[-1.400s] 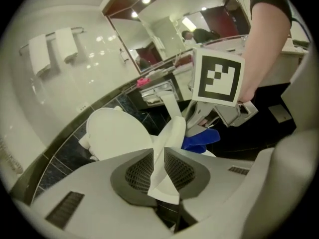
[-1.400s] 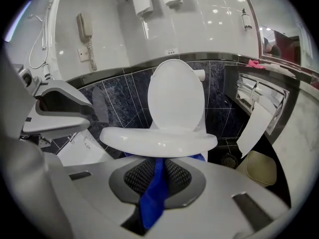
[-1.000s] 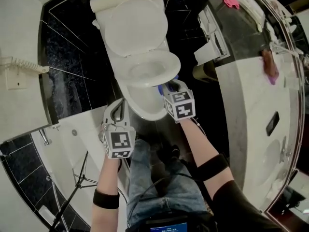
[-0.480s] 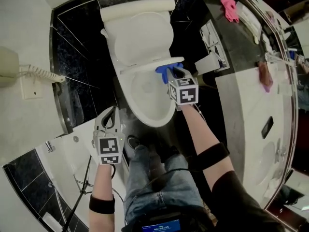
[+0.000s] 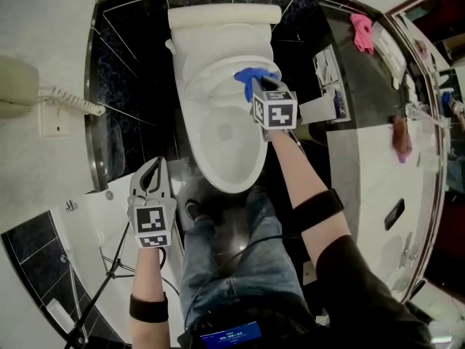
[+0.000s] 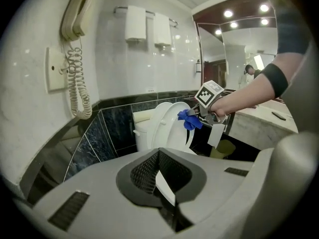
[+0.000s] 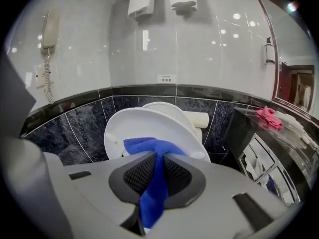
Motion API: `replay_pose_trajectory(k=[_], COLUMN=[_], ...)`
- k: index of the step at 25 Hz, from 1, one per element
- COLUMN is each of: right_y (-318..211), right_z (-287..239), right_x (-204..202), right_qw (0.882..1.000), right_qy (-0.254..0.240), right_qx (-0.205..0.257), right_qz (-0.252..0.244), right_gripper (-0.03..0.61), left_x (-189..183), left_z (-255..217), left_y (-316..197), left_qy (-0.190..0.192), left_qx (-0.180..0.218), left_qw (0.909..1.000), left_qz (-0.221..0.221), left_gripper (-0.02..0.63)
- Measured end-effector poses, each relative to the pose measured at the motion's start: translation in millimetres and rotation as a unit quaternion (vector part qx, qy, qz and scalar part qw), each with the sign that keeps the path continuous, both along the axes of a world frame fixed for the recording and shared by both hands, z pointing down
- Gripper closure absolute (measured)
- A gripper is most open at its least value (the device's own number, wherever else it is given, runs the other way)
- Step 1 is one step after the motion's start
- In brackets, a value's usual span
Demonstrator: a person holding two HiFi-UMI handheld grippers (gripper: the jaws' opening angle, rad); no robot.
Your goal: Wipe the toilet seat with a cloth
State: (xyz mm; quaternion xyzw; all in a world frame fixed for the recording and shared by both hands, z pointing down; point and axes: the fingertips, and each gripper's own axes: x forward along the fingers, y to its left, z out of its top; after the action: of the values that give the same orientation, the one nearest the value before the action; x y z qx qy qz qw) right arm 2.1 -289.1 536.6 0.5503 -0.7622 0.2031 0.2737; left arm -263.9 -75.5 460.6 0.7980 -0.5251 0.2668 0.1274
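Note:
The white toilet (image 5: 225, 158) stands against the dark tiled wall. Its seat (image 5: 211, 75) is tipped up towards the cistern and shows its underside with small bumpers (image 7: 149, 123). My right gripper (image 5: 258, 86) is shut on a blue cloth (image 5: 251, 76) and holds it against the raised seat's front edge. The cloth (image 7: 152, 148) hangs down between its pads. My left gripper (image 5: 154, 167) is shut and empty, low at the left of the bowl and well away from it. From there I see the cloth (image 6: 189, 119) at the seat's rim (image 6: 169, 128).
A wall phone (image 5: 14, 86) with a coiled cord hangs at the left. A marble vanity counter (image 5: 378, 166) runs along the right, with a pink cloth (image 5: 362, 31) on a shelf. A bin (image 6: 225, 148) stands beside the toilet. A tripod (image 5: 109, 282) is at lower left.
My right gripper has gone from the bowl's front to the back with the cloth, and the seat has swung up from flat to nearly upright. My left gripper has drawn back to the left.

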Motion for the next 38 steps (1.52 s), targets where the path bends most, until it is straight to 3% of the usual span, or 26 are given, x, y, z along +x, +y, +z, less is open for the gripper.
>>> replay_pose_trajectory(k=[12,22,29,38], right_y=[-77.5,-80.7,-34.7,93.2], right_z=[1.4,-5.6,-58.3,-157.8], right_x=[-17.6,-16.2,3.4,17.7], right_qw=[0.996,0.996,0.996,0.994], right_qy=[0.013,0.005,-0.012,-0.041], right_qx=[-0.005,-0.013,0.008,0.047], right_qz=[-0.087,-0.092,-0.086,-0.092], right_gripper=[0.511,0.509,0.509,0.506], left_x=[25.5,32.4,31.2,51.0], left_z=[-8.2,-30.1,-65.6,-130.4], left_y=[-9.5,-19.6,-30.1,-16.1], left_qy=[0.018,0.024,0.046,0.081], left_qx=[-0.017,-0.019,-0.005,0.008], left_qw=[0.9942,0.9924,0.9928,0.9953], left_qz=[-0.105,-0.119,-0.111,-0.053], left_gripper=[0.612,0.614,0.612,0.614])
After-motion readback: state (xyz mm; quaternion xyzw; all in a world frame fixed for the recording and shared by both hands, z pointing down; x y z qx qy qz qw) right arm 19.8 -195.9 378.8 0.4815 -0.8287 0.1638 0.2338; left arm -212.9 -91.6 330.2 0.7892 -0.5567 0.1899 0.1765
